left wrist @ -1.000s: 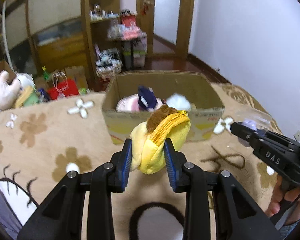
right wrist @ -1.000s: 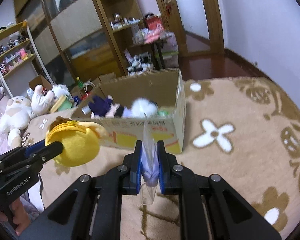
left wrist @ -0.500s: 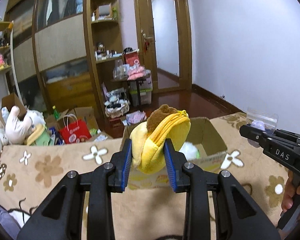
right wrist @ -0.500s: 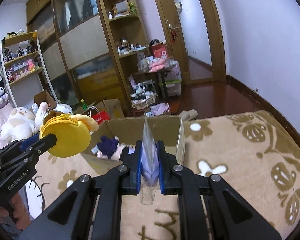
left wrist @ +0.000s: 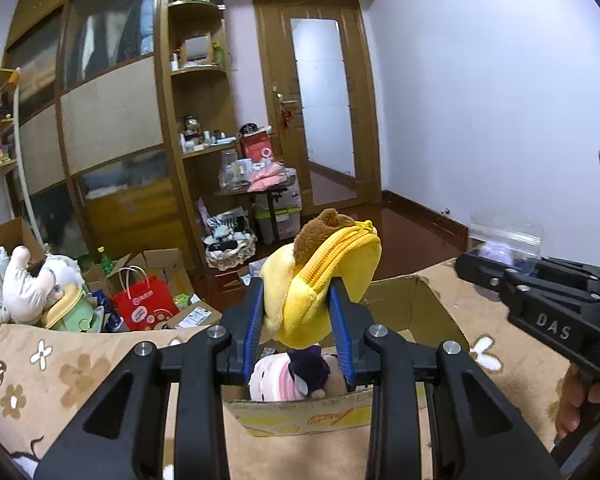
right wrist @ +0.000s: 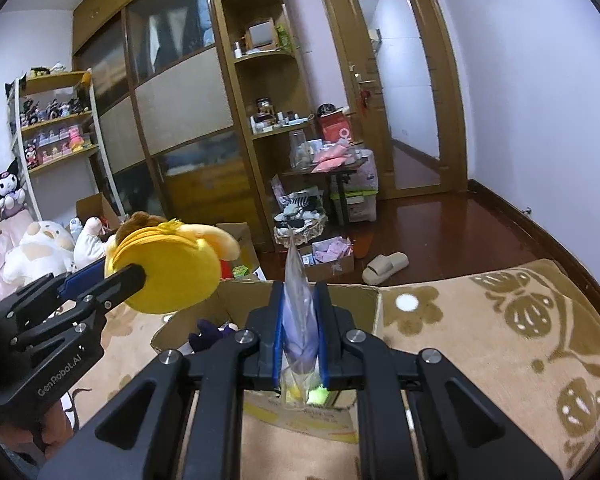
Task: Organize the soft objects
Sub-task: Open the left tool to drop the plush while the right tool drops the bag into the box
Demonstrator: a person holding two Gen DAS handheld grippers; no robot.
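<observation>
My left gripper [left wrist: 298, 312] is shut on a yellow plush pouch [left wrist: 332, 280] with a zipper and a brown cap, held above an open cardboard box [left wrist: 428, 304]. The pouch also shows in the right wrist view [right wrist: 168, 268]. Inside the box lie a pink plush [left wrist: 272, 380] and a dark purple plush [left wrist: 310, 366]. My right gripper [right wrist: 300, 332] is shut on a clear plastic bag [right wrist: 298, 312] with a pale purple item inside, held over the box's near wall [right wrist: 376, 304]. The bag also shows in the left wrist view [left wrist: 504, 246].
The box stands on a beige bed cover with brown flowers [right wrist: 480, 340]. Plush toys [left wrist: 32, 284] and a red paper bag [left wrist: 144, 306] lie on the floor at left. A wooden wardrobe and shelves [right wrist: 228, 120] fill the back. A slipper [right wrist: 384, 266] lies on the floor.
Both grippers have risen and moved forward over the box, each still holding its object. The box now sits close below the fingers in both views.
</observation>
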